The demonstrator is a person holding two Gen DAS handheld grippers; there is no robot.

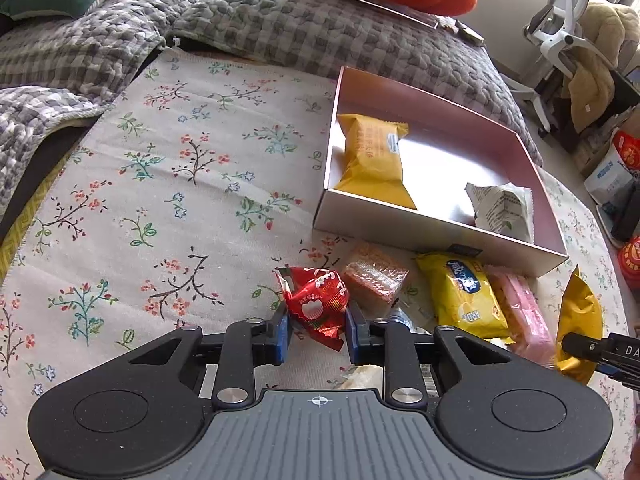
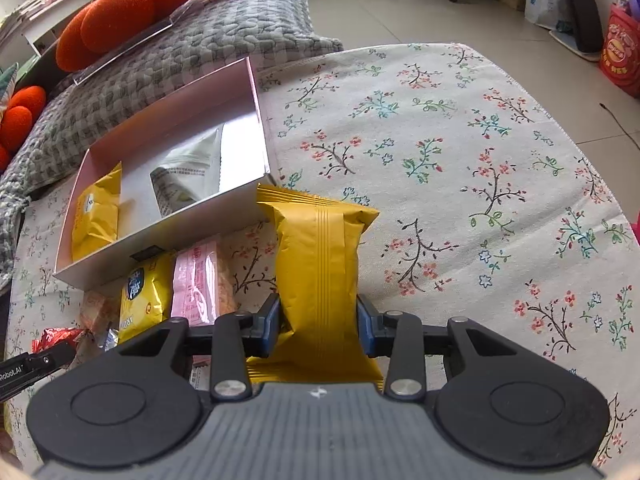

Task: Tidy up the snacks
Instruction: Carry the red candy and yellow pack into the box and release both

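My left gripper (image 1: 316,322) is shut on a red foil snack (image 1: 318,304) lying on the floral cloth. My right gripper (image 2: 318,320) is shut on a large yellow packet (image 2: 320,264), its blue pads pressed into both sides. A pink-lined open box (image 1: 540,196) sits just beyond the snacks and holds a yellow packet (image 1: 374,158) and a white packet (image 1: 502,210). Between the grippers lie an orange clear-wrapped bar (image 1: 374,274), a yellow packet with blue print (image 1: 460,294) and a pink packet (image 1: 524,312).
Floral cloth (image 2: 460,160) covers the table and is bare to the right of the box. A grey quilted blanket (image 1: 280,28) with orange cushions (image 2: 120,12) lies behind. A white office chair (image 1: 560,28) and bags (image 2: 620,52) stand on the floor beyond.
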